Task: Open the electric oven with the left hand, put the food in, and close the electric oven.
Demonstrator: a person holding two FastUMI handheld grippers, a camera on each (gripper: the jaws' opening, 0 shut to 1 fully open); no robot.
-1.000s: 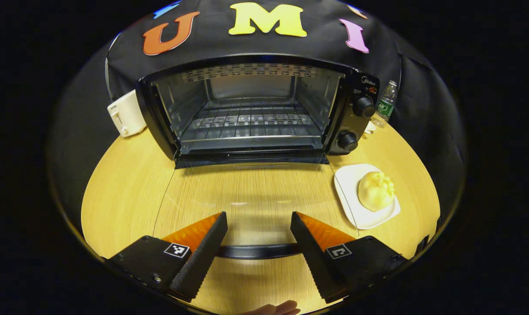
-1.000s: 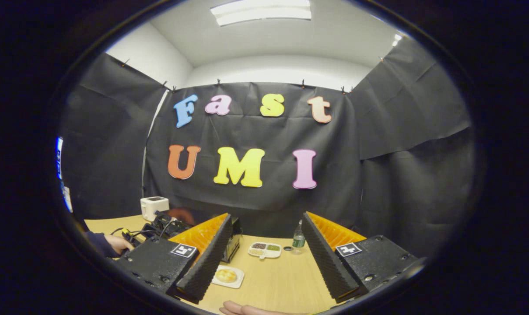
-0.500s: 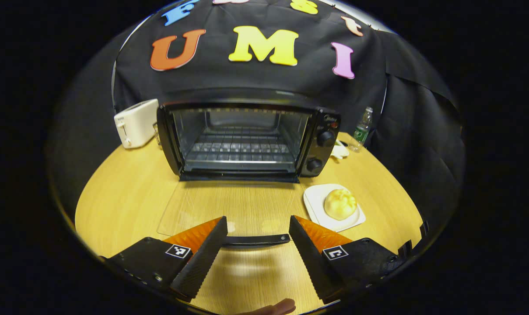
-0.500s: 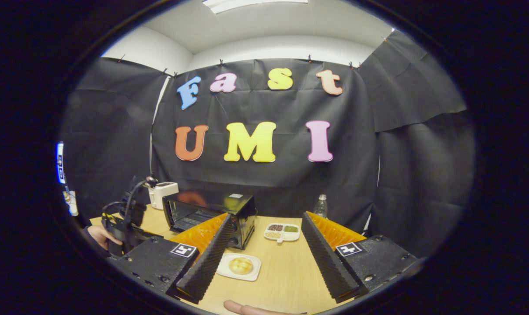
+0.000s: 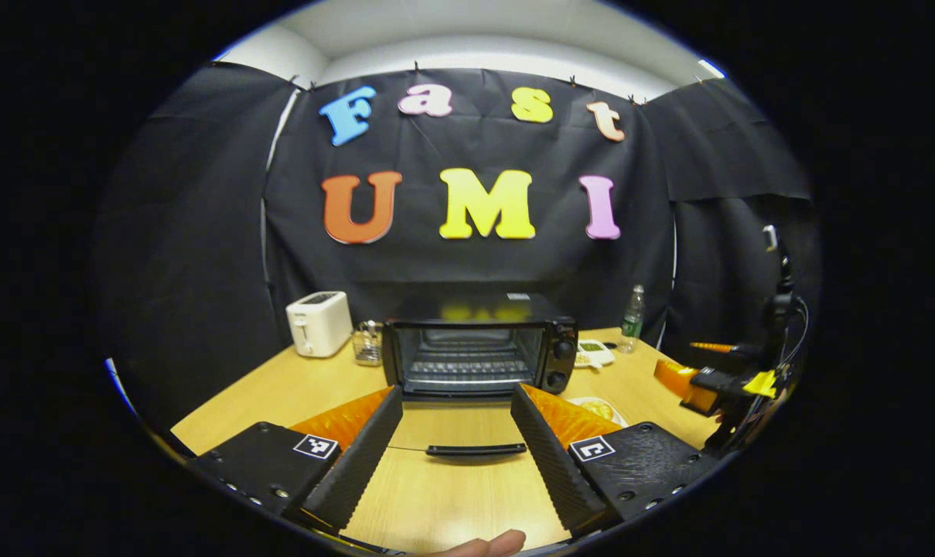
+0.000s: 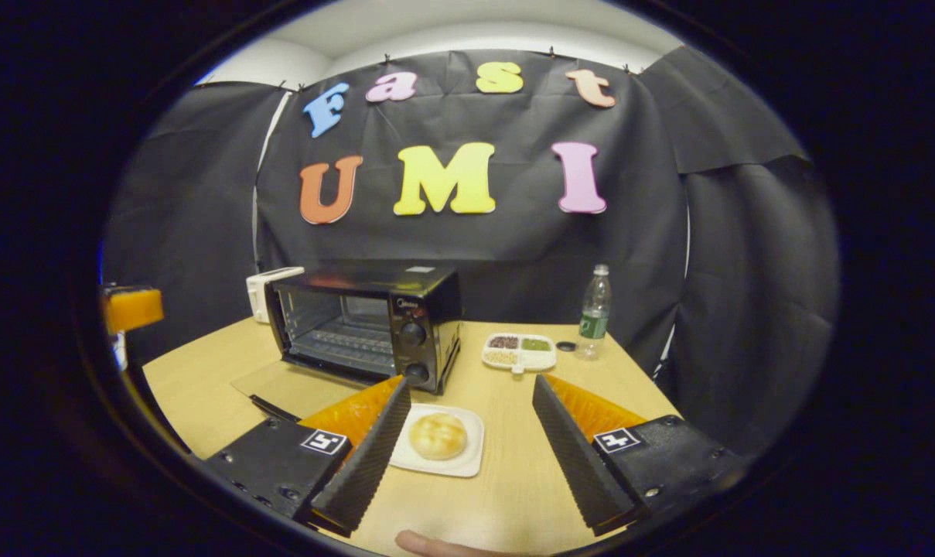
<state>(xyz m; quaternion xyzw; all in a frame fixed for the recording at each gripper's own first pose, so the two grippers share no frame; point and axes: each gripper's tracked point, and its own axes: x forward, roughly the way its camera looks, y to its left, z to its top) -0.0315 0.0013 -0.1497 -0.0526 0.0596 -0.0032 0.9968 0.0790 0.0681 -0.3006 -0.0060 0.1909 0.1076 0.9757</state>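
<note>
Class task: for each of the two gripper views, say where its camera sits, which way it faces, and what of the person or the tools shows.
Left gripper view: rides the left gripper, facing the open oven head-on; a fingertip shows.
Right gripper view: rides the right gripper, above the bun on its plate, oven to its left.
Shared: oven, toaster, bottle.

Oven open, bun on its plate out front

The right hand-held gripper has its fingers spread wide over the tabletop, holding nothing. Between them sits a white plate with a bun. The black electric oven is just behind it, door dropped flat. A sectioned snack dish and water bottle stand off right, toaster behind the oven.
</note>
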